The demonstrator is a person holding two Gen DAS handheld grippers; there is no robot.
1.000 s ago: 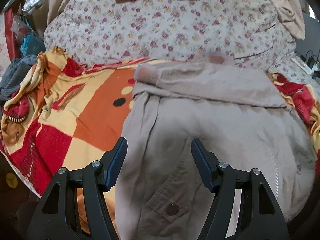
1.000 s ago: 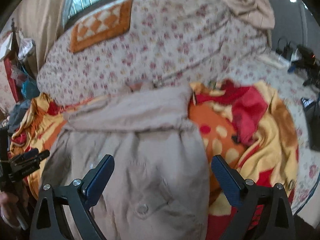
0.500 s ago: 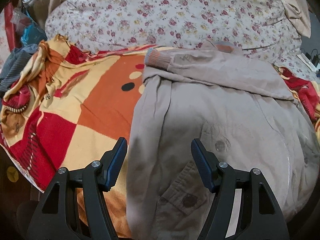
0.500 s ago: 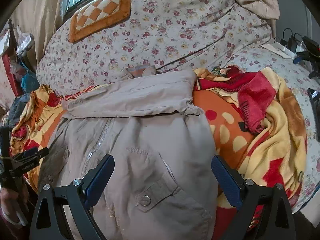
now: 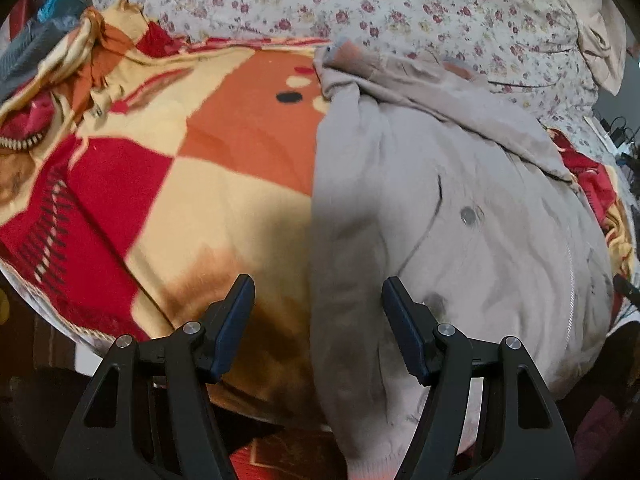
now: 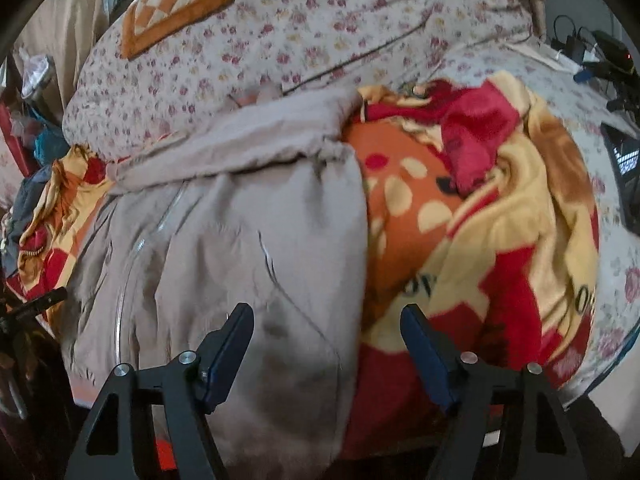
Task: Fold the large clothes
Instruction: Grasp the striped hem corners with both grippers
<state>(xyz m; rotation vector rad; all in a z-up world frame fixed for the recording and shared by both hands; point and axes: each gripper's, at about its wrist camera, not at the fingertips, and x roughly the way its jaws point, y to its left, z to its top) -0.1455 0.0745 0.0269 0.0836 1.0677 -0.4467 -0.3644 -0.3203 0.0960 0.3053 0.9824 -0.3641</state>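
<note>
- The beige jacket lies front-up on the orange, red and yellow blanket spread over the bed, with the floral quilt heaped just behind it.
- Part of the fold looks done: one sleeve is laid across the chest near the collar, its ribbed cuff reaching the jacket's left edge in the left wrist view.
- The body below that sleeve is flat and at full length, zip closed, pocket flaps with snap buttons showing. So I judge the main fold of the hem up toward the collar is not yet made.
- Long axis: the jacket runs from the near edge of the bed, where the hem hangs over, straight away toward the quilt. Collar end far, hem end near the grippers.
- Left gripper hangs over the jacket's left side edge near the hem, jaws apart, nothing pinched; the seam line sits between the fingers in view, but the pads do not press it.
- Right gripper sits over the jacket's right edge, one finger above beige cloth, the other above the blanket. Its jaws are closing right now, with the jacket edge between them, and no pinch shows yet.
- Both hands appear set to take the two hem corners.
</note>
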